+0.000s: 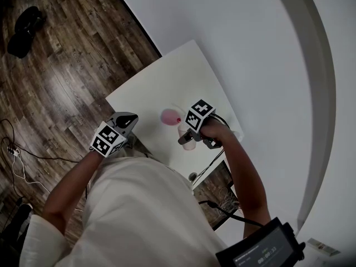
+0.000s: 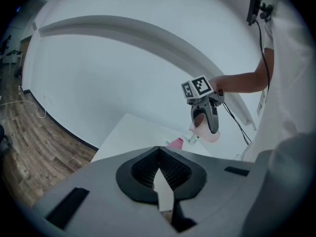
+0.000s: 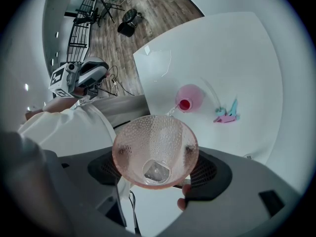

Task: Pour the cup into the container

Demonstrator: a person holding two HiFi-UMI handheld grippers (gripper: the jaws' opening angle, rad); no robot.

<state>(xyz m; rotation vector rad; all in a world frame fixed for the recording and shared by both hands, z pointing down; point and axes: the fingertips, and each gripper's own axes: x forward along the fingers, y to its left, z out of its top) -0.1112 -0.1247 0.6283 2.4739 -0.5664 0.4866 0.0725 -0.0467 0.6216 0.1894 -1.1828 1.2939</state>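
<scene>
My right gripper (image 3: 155,154) is shut on a pink translucent dimpled cup (image 3: 155,147), held tilted above the white table (image 1: 167,77). A thin stream runs from the cup's rim down into a small pink container (image 3: 190,98) that has red liquid in it. In the head view the cup (image 1: 189,143) sits just right of the container (image 1: 169,117). My left gripper (image 1: 130,120) hangs off the table's near left edge, apart from both, with its jaws shut on nothing. From the left gripper view, the right gripper (image 2: 205,117) and the cup (image 2: 206,131) hover over the container (image 2: 175,143).
A small teal and pink item (image 3: 226,115) lies on the table right of the container. A white curved wall stands behind the table. Cables (image 1: 16,154) and a black object (image 1: 25,29) lie on the wooden floor to the left.
</scene>
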